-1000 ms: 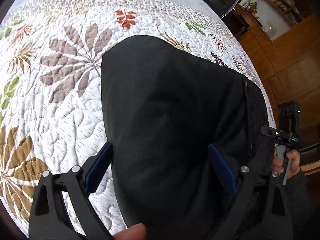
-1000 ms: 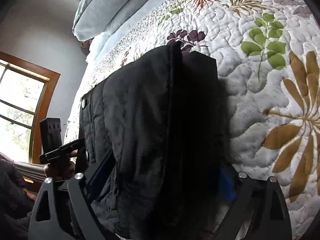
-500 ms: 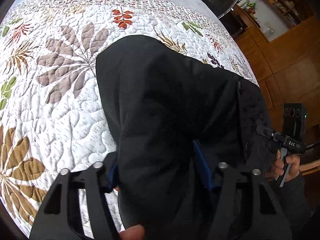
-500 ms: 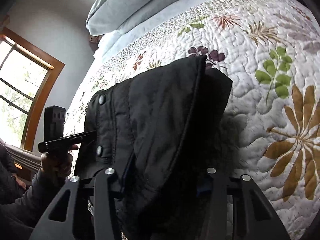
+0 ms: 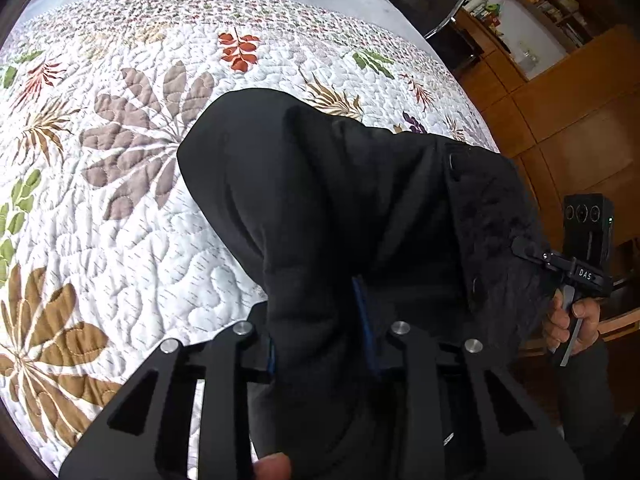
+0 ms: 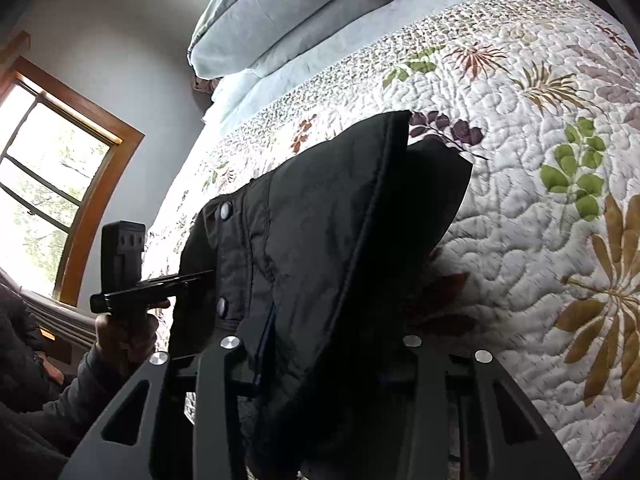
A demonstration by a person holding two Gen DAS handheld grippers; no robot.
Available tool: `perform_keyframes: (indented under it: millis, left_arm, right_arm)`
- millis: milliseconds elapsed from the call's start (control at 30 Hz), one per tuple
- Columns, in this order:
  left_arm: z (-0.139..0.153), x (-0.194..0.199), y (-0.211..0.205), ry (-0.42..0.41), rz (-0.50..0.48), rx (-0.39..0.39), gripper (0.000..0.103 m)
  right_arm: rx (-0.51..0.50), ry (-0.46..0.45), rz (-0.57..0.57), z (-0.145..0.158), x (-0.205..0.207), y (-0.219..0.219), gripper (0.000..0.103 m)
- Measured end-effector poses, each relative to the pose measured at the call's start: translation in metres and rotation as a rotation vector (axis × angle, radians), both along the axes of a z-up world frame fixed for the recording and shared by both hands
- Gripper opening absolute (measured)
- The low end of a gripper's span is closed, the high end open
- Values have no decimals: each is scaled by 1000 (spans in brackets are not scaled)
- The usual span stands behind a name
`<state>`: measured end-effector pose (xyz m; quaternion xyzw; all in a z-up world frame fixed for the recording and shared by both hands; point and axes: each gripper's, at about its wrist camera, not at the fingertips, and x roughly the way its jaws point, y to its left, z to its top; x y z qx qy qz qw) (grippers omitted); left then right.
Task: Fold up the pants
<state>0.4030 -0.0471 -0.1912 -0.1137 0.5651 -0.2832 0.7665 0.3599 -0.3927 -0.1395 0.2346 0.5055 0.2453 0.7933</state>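
One pants (image 5: pixel 340 208), two claws, one quilt (image 5: pixel 120 240), two pillows (image 6: pixel 272 12).

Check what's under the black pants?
The black quilted pants lie on a white leaf-patterned quilt, which shows all around them. Whatever sits directly beneath the fabric is covered; nothing else can be seen there.

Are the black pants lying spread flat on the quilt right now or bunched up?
Bunched up: the black pants rise in a draped hump off the quilt.
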Motion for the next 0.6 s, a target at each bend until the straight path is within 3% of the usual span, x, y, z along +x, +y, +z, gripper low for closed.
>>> perform_keyframes:
  millis: [600]
  left_arm:
    - [31, 37, 59, -40, 90, 80, 20]
  right_arm:
    - [50, -29, 88, 9, 54, 71, 37]
